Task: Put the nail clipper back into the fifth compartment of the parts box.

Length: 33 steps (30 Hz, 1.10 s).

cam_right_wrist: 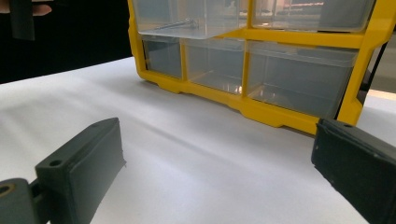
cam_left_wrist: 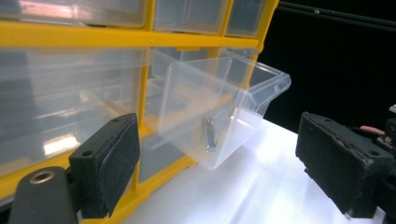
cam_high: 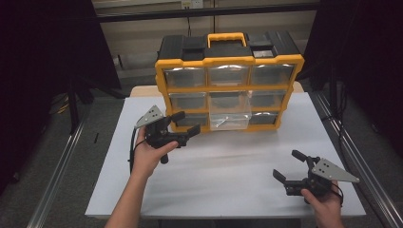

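A yellow and black organizer (cam_high: 229, 85) with clear drawers is seen at the upper centre of the high view, standing on a white table (cam_high: 228, 166). One drawer (cam_high: 230, 114), in the middle column of the cabinet, is pulled out toward the camera and hangs over the tabletop.

The left gripper (cam_high: 183, 128) is held left of centre in the high view, just beside the lower left corner of the organizer, by the left hand (cam_high: 148, 154). Its jaws are spread apart, and nothing is held between them. In the left gripper view the two black pads (cam_left_wrist: 108, 163) rise from the bottom corners, and the pulled-out drawer (cam_left_wrist: 219, 112) is framed in the gap between them, farther off and untouched. A small metal piece (cam_left_wrist: 208, 134) is seen through the drawer's clear front, at mid-frame; what it is cannot be told.

The right gripper (cam_high: 292, 167) is held at the lower right of the high view, low over the table and well apart from the organizer. Its jaws are also spread, with nothing between them. In the right gripper view the organizer (cam_right_wrist: 252, 56) fills the upper part of the frame, and a screw (cam_right_wrist: 177, 24) is seen lying in the protruding drawer (cam_right_wrist: 189, 18) at the top.
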Available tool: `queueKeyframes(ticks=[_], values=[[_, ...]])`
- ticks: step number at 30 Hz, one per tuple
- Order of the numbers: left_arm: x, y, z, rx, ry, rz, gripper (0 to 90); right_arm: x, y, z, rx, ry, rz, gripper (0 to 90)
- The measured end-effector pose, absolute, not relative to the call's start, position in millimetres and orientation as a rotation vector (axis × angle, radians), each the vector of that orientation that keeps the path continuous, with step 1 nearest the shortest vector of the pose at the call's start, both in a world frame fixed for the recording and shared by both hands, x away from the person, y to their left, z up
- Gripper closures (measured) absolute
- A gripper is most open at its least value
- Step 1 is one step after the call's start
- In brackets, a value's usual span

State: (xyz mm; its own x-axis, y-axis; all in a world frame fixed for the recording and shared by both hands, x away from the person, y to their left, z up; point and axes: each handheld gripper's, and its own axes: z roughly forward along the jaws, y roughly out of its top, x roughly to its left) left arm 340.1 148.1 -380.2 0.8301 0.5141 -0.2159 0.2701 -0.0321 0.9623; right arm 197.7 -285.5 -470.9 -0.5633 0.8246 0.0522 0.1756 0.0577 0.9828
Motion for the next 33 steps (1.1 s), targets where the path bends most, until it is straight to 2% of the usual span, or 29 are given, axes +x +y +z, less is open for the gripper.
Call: queueKeyframes(ticks=[33], values=[[313,223,-435,1.642,0.699,0.282,13.3,198,-285,-471,0.987,1.797,1.546,1.7]])
